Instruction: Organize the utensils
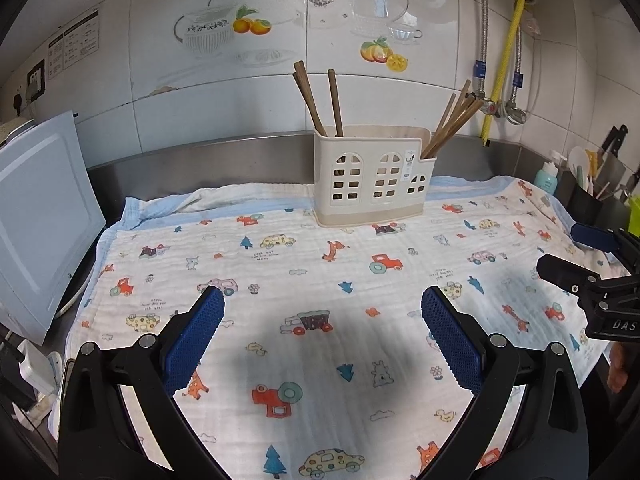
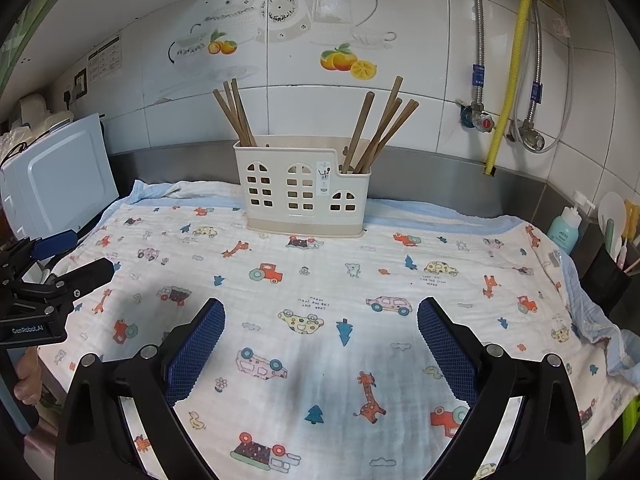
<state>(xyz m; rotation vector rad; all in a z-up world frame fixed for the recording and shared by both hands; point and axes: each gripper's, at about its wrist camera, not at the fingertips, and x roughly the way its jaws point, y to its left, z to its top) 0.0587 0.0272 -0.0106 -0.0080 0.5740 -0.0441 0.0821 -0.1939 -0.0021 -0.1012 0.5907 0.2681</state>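
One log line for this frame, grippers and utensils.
left gripper: open, empty | right gripper: open, empty | chopsticks: all standing in holder | cloth: no loose utensils

Chopsticks [image 2: 362, 136]: we lose their lower ends inside the holder [image 2: 304, 188]. Right gripper [image 1: 576, 258]: cut off by the left view's edge. Wall notices [image 1: 74, 42]: print too small to read.
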